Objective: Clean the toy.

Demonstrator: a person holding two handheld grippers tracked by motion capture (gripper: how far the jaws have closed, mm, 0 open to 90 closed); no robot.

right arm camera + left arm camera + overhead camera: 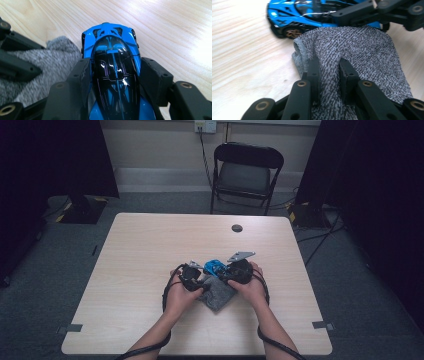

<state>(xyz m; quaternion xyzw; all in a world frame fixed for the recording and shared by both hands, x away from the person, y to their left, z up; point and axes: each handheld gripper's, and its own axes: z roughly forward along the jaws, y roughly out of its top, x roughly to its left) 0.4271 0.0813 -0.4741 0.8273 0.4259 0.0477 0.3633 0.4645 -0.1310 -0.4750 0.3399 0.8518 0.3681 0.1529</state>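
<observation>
The table point(150, 250) is a pale wood-grain laminate, smooth and flat, with a small dark round cap point(237, 228) set into its far side and a black folding chair point(246, 170) standing beyond it. Near the middle of the table, just in front of the person's hands, lies a grey cloth point(362, 55), and a blue toy car point(112, 50) sits at its far edge, touching it.

The cloth is a soft, speckled knit with a hemmed edge, folded into a rough square. It looks light and limp, so I'd expect it to sag and bunch wherever it is lifted. A pinch through a fold near the edge seems the sensible hold, and that is what the left gripper point(329, 75) has: its jaws are nearly together with a ridge of the fabric squeezed up between them.

The car is the opposite sort of thing: hard, glossy, likely plastic or painted metal, with a black roof that throws highlights and free-rolling wheels. That shine suggests it could slip or squirt forward, so the flat sides amidships are the best place to grip. The right gripper point(115, 80) holds it there, jaws clamped on both flanks of the body, nose pointing away.
</observation>
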